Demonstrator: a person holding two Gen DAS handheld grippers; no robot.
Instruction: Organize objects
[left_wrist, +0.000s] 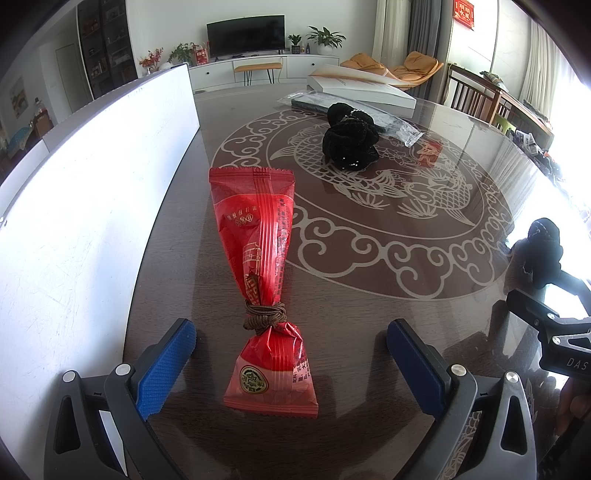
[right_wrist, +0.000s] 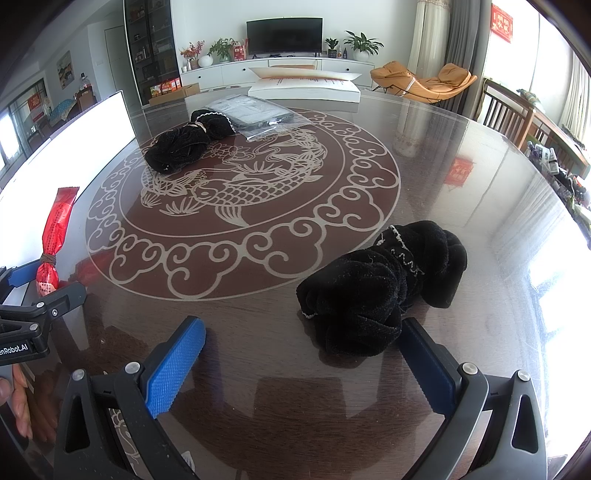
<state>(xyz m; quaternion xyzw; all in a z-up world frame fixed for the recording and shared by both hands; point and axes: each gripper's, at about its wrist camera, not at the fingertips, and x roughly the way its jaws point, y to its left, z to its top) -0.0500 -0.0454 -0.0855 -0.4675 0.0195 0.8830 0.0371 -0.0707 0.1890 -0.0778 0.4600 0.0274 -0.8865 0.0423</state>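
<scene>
A red snack packet (left_wrist: 260, 266), cinched by a brown hair tie (left_wrist: 264, 314), lies flat on the dark table between the fingers of my open left gripper (left_wrist: 291, 354); nothing touches it. It also shows at the left edge of the right wrist view (right_wrist: 53, 236). My right gripper (right_wrist: 303, 362) is open, with a bundled black cloth (right_wrist: 384, 284) just ahead of its right finger (right_wrist: 424, 362). A second black cloth bundle (right_wrist: 184, 144), bound with a band, lies farther back; it also shows in the left wrist view (left_wrist: 349, 138).
A white board (left_wrist: 81, 206) runs along the table's left side. A clear plastic bag with dark contents (right_wrist: 258, 114) and a white flat box (right_wrist: 306, 86) lie at the far side. The table (right_wrist: 461, 192) has a glossy fish-pattern top.
</scene>
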